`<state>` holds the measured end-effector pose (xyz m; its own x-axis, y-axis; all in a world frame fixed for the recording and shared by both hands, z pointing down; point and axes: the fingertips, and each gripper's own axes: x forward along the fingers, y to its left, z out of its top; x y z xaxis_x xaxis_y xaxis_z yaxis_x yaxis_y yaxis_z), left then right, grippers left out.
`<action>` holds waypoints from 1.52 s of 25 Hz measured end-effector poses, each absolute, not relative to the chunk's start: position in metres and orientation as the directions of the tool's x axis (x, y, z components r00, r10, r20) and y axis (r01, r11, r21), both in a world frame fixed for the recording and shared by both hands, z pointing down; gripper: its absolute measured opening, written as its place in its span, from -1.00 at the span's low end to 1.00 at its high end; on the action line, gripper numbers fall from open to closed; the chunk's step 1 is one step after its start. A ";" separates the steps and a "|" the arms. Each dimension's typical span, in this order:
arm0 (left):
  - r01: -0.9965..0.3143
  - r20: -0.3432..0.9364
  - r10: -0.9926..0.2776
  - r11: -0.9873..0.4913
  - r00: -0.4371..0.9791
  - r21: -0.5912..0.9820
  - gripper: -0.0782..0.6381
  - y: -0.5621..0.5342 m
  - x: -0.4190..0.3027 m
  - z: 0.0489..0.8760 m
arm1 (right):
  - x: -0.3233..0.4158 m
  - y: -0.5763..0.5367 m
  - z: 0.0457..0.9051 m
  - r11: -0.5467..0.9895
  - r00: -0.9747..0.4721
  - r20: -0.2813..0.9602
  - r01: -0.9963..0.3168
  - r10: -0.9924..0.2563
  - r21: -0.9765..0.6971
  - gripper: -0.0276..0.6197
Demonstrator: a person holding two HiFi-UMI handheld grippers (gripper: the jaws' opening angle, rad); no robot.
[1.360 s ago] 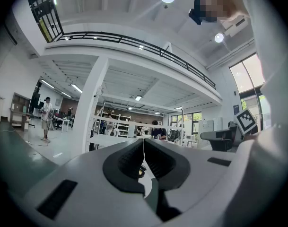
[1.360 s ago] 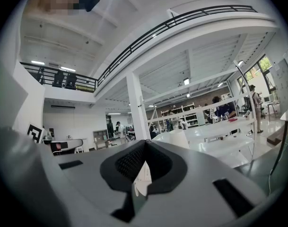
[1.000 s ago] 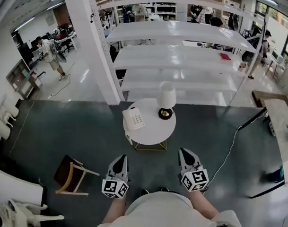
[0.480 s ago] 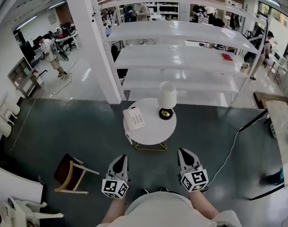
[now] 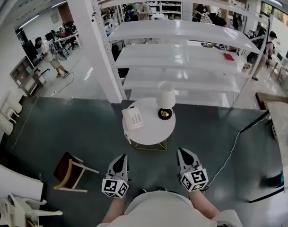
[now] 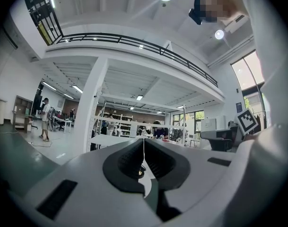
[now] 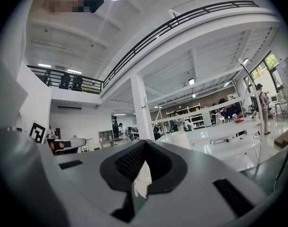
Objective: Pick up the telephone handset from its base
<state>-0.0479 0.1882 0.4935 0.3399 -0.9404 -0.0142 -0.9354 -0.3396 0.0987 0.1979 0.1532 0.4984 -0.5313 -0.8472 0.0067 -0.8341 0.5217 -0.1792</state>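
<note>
A white telephone [image 5: 133, 117] with its handset on the base sits at the left side of a small round white table [image 5: 151, 131]. Both grippers hover side by side in front of the table, well short of it. My left gripper [image 5: 121, 158] is shut with nothing held, its jaws meeting in the left gripper view [image 6: 144, 143]. My right gripper [image 5: 183, 152] is shut and empty too, as the right gripper view [image 7: 145, 144] shows. Through the gap under the right jaws a sliver of the telephone [image 7: 143, 178] shows.
A table lamp [image 5: 166, 98] with a white shade stands on the table to the right of the phone. Behind the table runs a white shelving rack [image 5: 181, 56] and a white pillar [image 5: 94, 46]. A wooden chair [image 5: 70, 174] stands at the left; a cable [image 5: 231, 148] crosses the floor at the right.
</note>
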 end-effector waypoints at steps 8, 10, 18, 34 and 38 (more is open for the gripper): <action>-0.938 -0.017 -0.942 -0.335 0.334 0.093 -0.73 0.183 -0.036 0.493 | 0.209 0.145 0.500 0.529 -0.537 -0.003 -0.829 -0.843 -0.180 -0.89; -0.939 -0.018 -0.944 -0.331 0.331 0.093 -0.72 0.180 -0.037 0.492 | 0.209 0.143 0.498 0.531 -0.539 -0.005 -0.828 -0.842 -0.182 -0.89; -0.939 -0.027 -0.944 -0.331 0.330 0.090 -0.72 0.159 -0.044 0.495 | 0.197 0.124 0.502 0.540 -0.547 -0.007 -0.823 -0.837 -0.177 -0.89; -0.918 -0.032 -0.923 -0.385 0.384 0.092 -0.72 0.027 -0.100 0.496 | 0.145 0.014 0.499 0.502 -0.506 0.011 -0.857 -0.862 -0.117 -0.89; -0.910 -0.025 -0.915 -0.402 0.402 0.100 -0.72 -0.011 -0.122 0.494 | 0.127 -0.021 0.497 0.478 -0.483 0.017 -0.870 -0.875 -0.124 -0.89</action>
